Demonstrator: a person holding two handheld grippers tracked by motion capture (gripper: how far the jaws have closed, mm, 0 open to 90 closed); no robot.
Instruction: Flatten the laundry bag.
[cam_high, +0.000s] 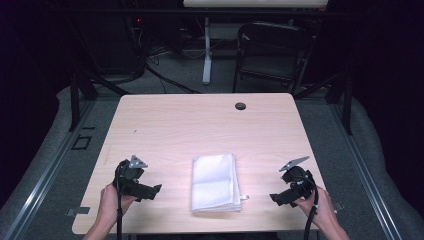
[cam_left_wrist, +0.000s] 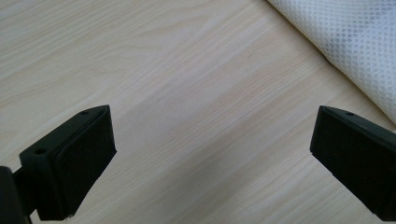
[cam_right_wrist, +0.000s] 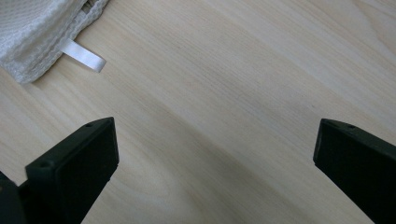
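High view: a pale wooden rectangular table (cam_high: 165, 125) with rounded corners stands on a grey floor, and a folded white waffle-weave cloth (cam_high: 215, 182) lies flat on it, near the front edge and roughly midway between the two sides. A small white ribbon tag (cam_high: 244, 197) sticks out from the cloth's lower right corner. The left black two-jaw gripper (cam_high: 155, 191), held in the person's left hand (cam_high: 111, 200), sits low over the table to the left of the cloth, apart from it, with its jaws pointing towards the cloth. The right black two-jaw gripper (cam_high: 275, 198), held in the right hand (cam_high: 320, 207), mirrors it on the other side, also apart from the cloth. A small dark round cap (cam_high: 240, 105) sits in the tabletop near the far edge, and a dark folding chair (cam_high: 272, 52) stands beyond the table.

In the left gripper view, the jaws stand wide apart over bare wood with nothing between them; the cloth's edge lies at the upper right. In the right gripper view, the jaws are likewise spread and released, and the cloth corner with its tag lies at the upper left.
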